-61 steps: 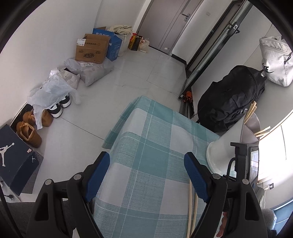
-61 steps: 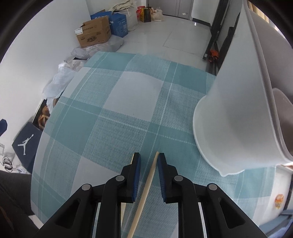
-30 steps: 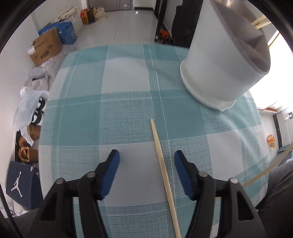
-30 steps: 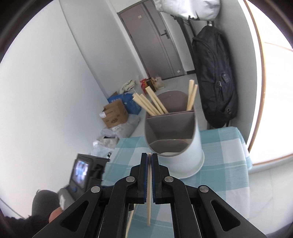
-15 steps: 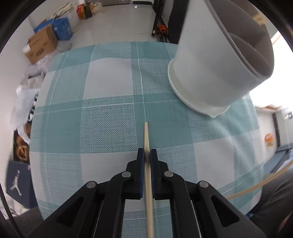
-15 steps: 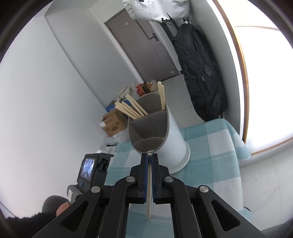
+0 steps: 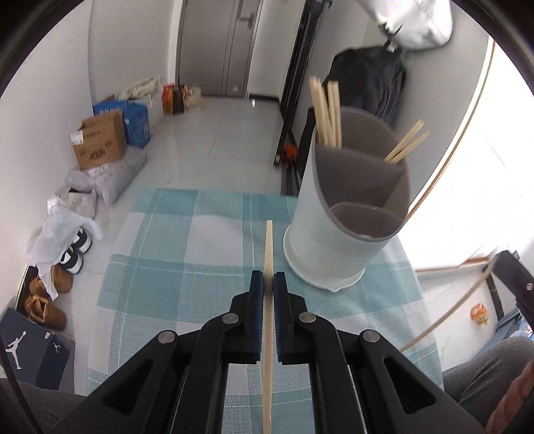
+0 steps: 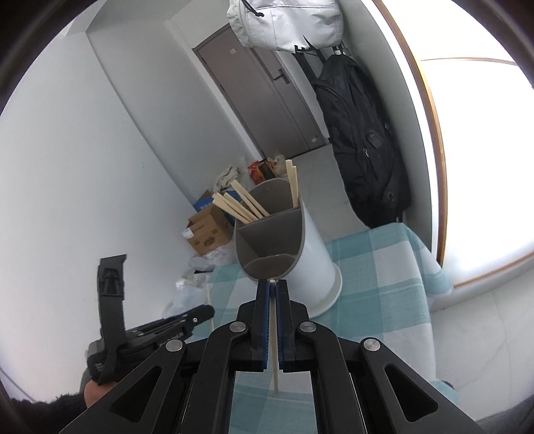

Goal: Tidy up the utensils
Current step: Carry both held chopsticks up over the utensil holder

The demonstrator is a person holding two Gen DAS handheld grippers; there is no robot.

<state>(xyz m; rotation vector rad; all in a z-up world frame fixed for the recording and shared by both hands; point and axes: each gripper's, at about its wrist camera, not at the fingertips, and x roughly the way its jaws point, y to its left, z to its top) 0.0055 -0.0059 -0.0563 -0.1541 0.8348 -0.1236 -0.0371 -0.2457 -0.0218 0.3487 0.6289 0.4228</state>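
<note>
A white utensil holder (image 7: 337, 213) with grey inner compartments stands on the teal checked tablecloth (image 7: 187, 267). Several wooden chopsticks (image 7: 325, 110) stick out of its far compartments; the near compartment looks empty. My left gripper (image 7: 268, 283) is shut on a wooden chopstick (image 7: 268, 247), lifted above the cloth, left of the holder. My right gripper (image 8: 273, 287) is shut on another chopstick (image 8: 274, 337), its tip just before the holder (image 8: 283, 247). The left gripper (image 8: 200, 312) shows at the lower left of the right wrist view.
Cardboard boxes (image 7: 100, 143), bags and shoes (image 7: 71, 253) lie on the floor along the left wall. A black backpack (image 8: 363, 140) and a white bag (image 8: 283, 20) hang by the door. A person's grey-clad leg (image 7: 480, 377) is at the table's near right edge.
My left gripper closed on the chopstick lying on the cloth and lifted it, tilting upward. My right gripper kept its chopstick and drew closer to the holder.
</note>
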